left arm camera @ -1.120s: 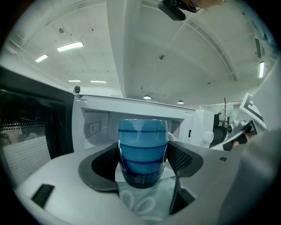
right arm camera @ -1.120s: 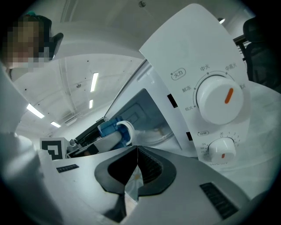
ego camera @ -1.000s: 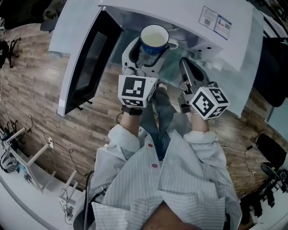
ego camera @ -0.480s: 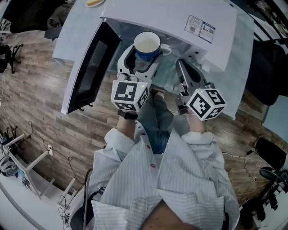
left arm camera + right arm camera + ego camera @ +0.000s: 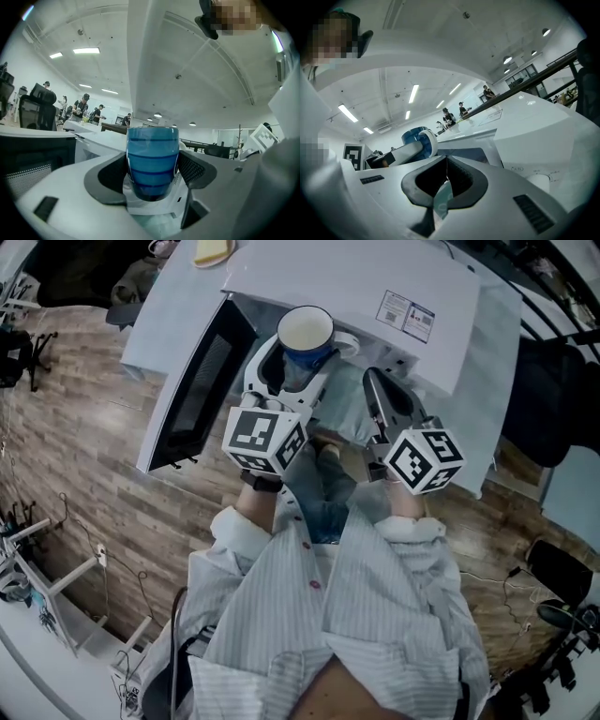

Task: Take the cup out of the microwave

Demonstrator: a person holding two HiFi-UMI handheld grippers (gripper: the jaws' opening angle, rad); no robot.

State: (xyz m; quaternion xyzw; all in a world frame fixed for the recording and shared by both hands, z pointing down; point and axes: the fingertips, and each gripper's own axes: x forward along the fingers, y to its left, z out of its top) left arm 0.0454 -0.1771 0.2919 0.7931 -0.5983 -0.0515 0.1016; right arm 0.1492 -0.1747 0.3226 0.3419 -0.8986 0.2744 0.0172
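Observation:
A blue striped cup (image 5: 307,332) with a white inside and white handle hangs in front of the open white microwave (image 5: 356,277). My left gripper (image 5: 298,367) is shut on the cup, one jaw on each side of its lower body. In the left gripper view the cup (image 5: 152,157) stands upright between the dark pads of the left gripper (image 5: 153,171). My right gripper (image 5: 373,385) is shut on nothing, just right of the cup, pointing at the microwave front. In the right gripper view the right gripper (image 5: 446,164) has its jaws touching, with the cup (image 5: 411,136) at the left.
The microwave door (image 5: 192,395) is swung open to the left. The microwave stands on a white table (image 5: 159,329), where a yellow object (image 5: 211,251) lies at the far edge. A dark office chair (image 5: 553,390) is at the right. People stand far off.
The head camera has pulled back, so more of the microwave's top shows. Both grippers keep much the same pose, the left one still holding the cup.

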